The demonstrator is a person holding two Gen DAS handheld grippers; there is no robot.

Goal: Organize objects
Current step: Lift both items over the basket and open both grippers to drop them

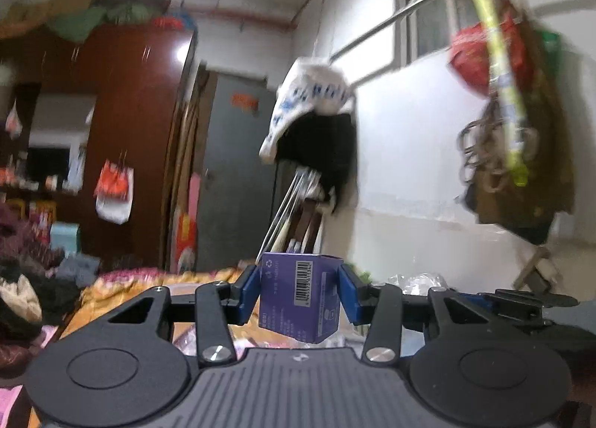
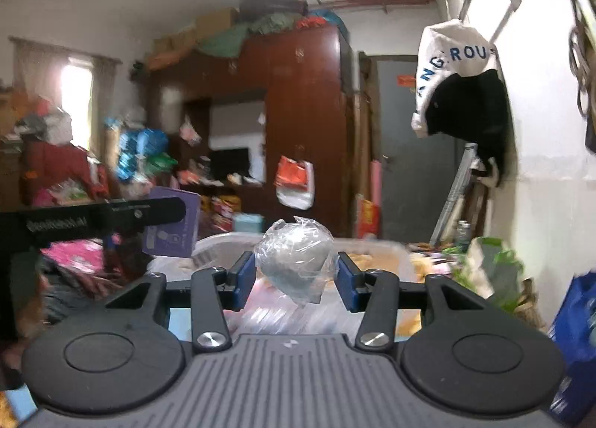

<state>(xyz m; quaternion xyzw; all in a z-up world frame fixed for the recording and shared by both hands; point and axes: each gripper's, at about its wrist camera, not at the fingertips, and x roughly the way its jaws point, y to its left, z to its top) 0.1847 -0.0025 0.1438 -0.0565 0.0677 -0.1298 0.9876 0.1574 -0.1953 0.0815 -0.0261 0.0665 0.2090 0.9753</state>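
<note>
Two hand-held grippers each carry one item clear of a cluttered bed, presumably for sorting.

Lower centre, the left gripper (image 1: 300, 295) clamps a purple barcoded cardboard box (image 1: 301, 297); the right gripper (image 2: 297, 277) pinches a crumpled clear plastic bag (image 2: 296, 260) with something dark inside, above a pale plastic tub (image 2: 376, 247), contents unclear.

A: Small print on the purple box (image 1: 300, 297) is too blurred to read.
B: Whatever's wrapped in the clear plastic bag (image 2: 296, 260) at twelve o'clock can't be made out.
</note>
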